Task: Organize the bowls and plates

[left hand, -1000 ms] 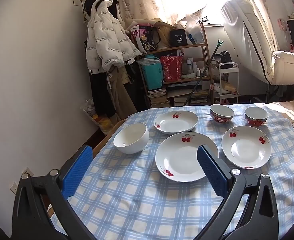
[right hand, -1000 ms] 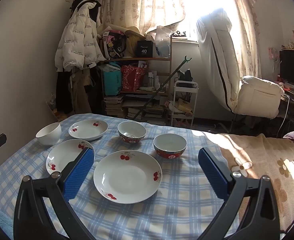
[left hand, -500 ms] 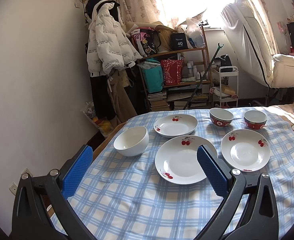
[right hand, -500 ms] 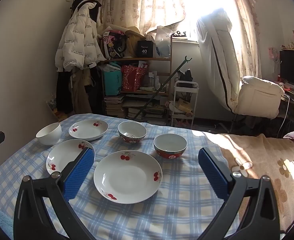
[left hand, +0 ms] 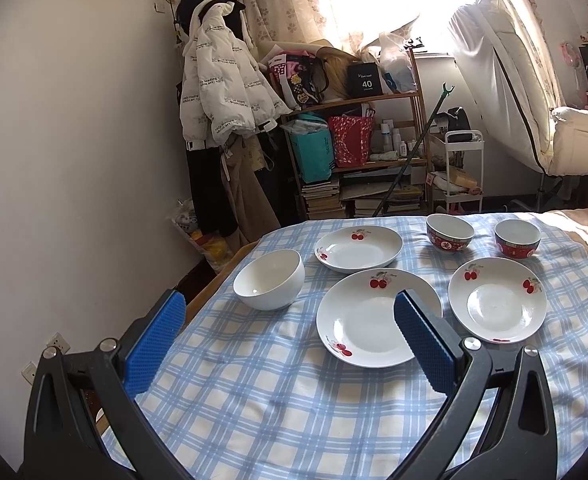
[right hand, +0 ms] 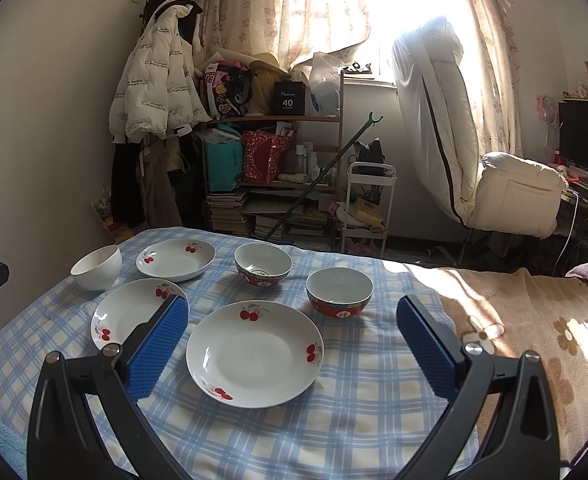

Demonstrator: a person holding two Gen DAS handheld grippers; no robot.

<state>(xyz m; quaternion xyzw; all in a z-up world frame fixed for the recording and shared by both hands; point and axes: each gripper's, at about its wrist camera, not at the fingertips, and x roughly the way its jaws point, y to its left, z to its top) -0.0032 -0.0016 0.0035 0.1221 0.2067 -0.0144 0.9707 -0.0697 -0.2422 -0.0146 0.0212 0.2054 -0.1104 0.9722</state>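
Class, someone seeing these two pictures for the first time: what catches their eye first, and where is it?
Probably the cherry-patterned plates, one in the middle of the blue checked tablecloth, with two red bowls behind. A plain white bowl sits at the cloth's left edge. Both grippers, left and right, hang open and empty in front.

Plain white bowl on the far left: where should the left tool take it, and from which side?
Grip the rim of the white bowl, one finger inside, one outside, coming down from above at its near edge. It stands upright, mouth open, and its rounded wall looks likely to slip in a side pinch. The left tool is open; the cherry plate lies close on its right.
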